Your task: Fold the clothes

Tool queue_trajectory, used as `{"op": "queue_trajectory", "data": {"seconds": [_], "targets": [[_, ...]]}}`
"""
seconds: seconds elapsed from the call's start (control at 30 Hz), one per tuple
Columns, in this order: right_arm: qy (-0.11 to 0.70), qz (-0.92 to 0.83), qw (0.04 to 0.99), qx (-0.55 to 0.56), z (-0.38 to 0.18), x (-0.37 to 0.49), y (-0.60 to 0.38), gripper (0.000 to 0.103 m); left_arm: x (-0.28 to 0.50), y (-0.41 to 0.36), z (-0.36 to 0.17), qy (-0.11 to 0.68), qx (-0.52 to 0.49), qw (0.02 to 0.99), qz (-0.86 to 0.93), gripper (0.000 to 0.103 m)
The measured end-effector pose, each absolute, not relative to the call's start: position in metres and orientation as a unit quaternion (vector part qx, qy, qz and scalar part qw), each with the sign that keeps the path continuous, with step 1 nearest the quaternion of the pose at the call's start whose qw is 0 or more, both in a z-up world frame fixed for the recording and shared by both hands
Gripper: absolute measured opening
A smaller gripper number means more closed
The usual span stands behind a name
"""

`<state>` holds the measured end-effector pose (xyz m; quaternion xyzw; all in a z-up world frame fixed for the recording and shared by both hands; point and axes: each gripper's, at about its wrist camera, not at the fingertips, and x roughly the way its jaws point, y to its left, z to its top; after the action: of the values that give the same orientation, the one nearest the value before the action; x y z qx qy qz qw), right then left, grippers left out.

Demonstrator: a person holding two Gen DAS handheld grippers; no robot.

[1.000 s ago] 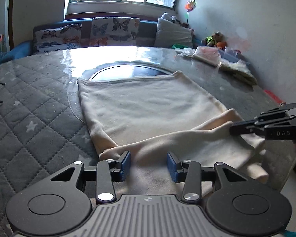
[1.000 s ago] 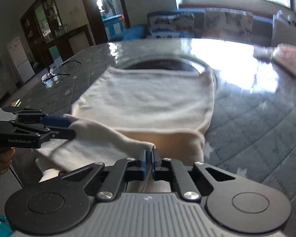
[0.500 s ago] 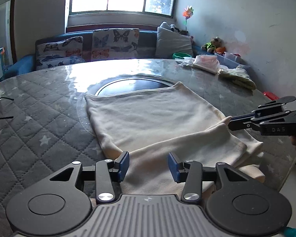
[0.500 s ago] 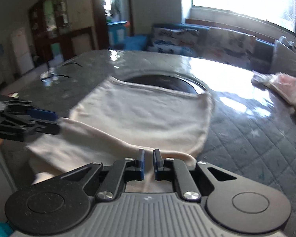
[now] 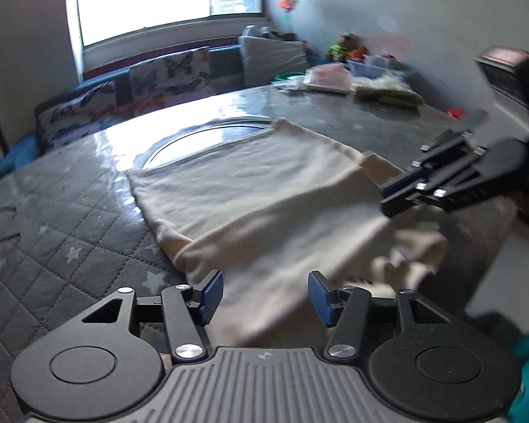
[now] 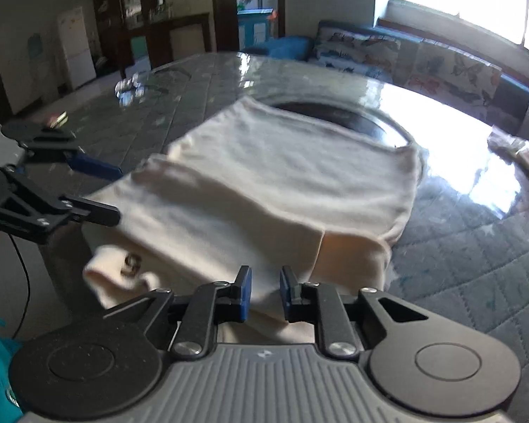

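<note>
1. The cream garment (image 5: 250, 190) lies flat on the quilted grey tabletop (image 5: 70, 218), its far edge over the round dark inset (image 5: 197, 137); its near part is folded over and hangs off the tabletop's near edge (a small motif shows there in the right wrist view).
2. The left tongs (image 5: 265, 294) are opening, pads wide apart and clear of the garment's near fold.
3. The right tongs (image 6: 265, 290) are opening too, a narrow gap; cream cloth shows between the pads, unpinched.
</note>
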<state>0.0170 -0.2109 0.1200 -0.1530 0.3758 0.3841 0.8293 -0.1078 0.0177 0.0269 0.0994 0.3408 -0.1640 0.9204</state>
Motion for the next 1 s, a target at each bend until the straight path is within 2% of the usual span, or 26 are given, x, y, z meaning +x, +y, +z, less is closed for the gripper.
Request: {"op": "queue_trajectory", "data": {"seconds": [0.17,0.33,0.5,0.57,0.7,0.8,1.0], "targets": [[0.371,0.387,0.828,-0.165,0.124,0.011,-0.212,0.019,-0.137,0.002,0.03,0.321,0.16,0.911,-0.203,0.062],[0.362,0.392,0.823,-0.197,0.135,0.001,-0.22,0.033,-0.146,-0.011,0.02,0.312,0.185,0.905,-0.223,0.065],[0.358,0.395,0.816,-0.224,0.139,-0.011,-0.226,0.04,-0.14,-0.023,0.007,0.308,0.196,0.904,-0.224,0.064],[0.354,0.396,0.814,-0.235,0.14,-0.015,-0.227,0.046,-0.137,-0.026,0.003,0.306,0.195,0.905,-0.223,0.057],[0.345,0.4,0.809,-0.258,0.14,-0.021,-0.23,0.052,-0.136,-0.029,0.002,0.302,0.187,0.908,-0.222,0.024],[0.342,0.406,0.801,-0.279,0.138,-0.025,-0.231,0.053,-0.133,-0.024,0.012,0.289,0.172,0.917,-0.214,0.018],[0.323,0.434,0.784,-0.304,0.131,-0.035,-0.228,0.053,-0.104,-0.01,0.027,0.291,0.118,0.928,-0.2,0.016]]}}
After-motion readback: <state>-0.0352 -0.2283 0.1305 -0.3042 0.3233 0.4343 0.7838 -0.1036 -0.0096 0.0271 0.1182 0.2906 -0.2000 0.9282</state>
